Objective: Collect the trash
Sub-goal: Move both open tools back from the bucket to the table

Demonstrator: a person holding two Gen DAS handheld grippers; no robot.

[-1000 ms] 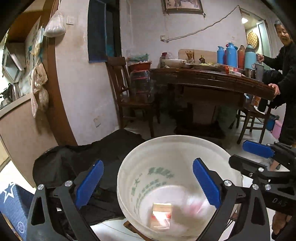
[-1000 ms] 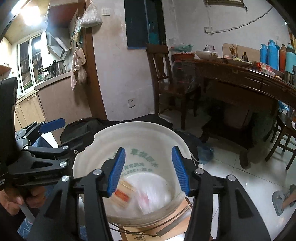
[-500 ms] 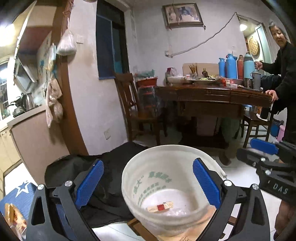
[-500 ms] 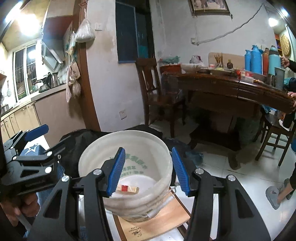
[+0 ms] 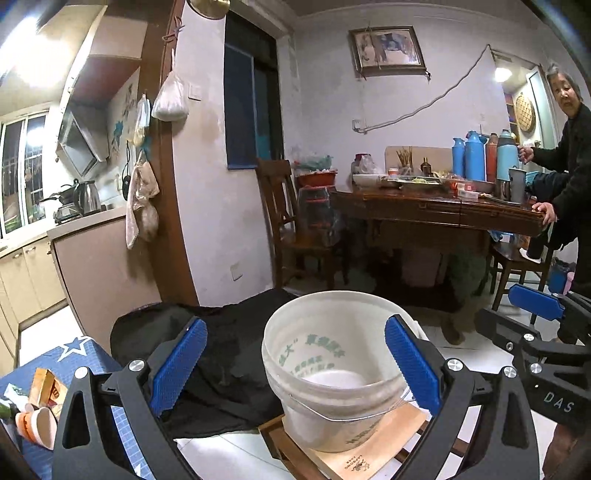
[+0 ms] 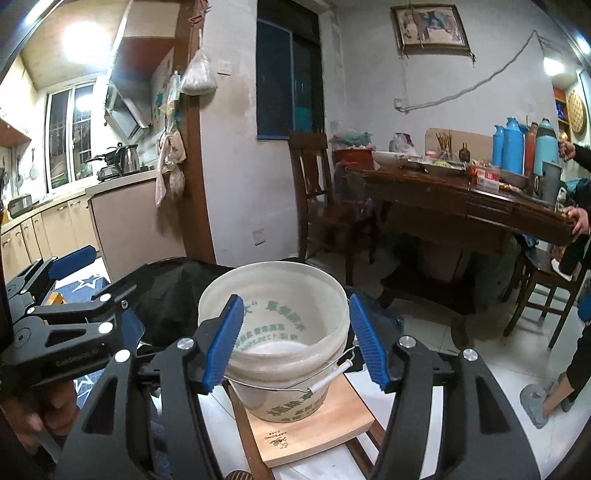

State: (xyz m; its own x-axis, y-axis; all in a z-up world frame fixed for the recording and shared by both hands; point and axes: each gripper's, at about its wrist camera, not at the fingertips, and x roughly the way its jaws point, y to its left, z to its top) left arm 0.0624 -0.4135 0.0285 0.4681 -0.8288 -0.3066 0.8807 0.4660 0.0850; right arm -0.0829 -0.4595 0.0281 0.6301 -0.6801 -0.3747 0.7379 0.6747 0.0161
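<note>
- Between your two grippers, the white plastic bucket (image 5: 334, 363) stands on a pale wooden board (image 6: 314, 428), raised within easy reach to take trash
- Your left gripper (image 5: 295, 367) has its ribbed blue fingers (image 5: 412, 363) spread wide, nothing between them
- Your right gripper (image 6: 295, 341) is opening, also empty
- Beside the bucket, loose scraps (image 5: 40, 395) lie on the blue star-patterned mat (image 5: 85, 349), likely next

Indoor light, moderately dim, bluish cast. Ceiling lamp (image 6: 79, 35) glares white upper left; second lamp (image 5: 501, 74) bright by far doorway. Strong fisheye bending and dark vignette at corners; centre sharp.
</note>
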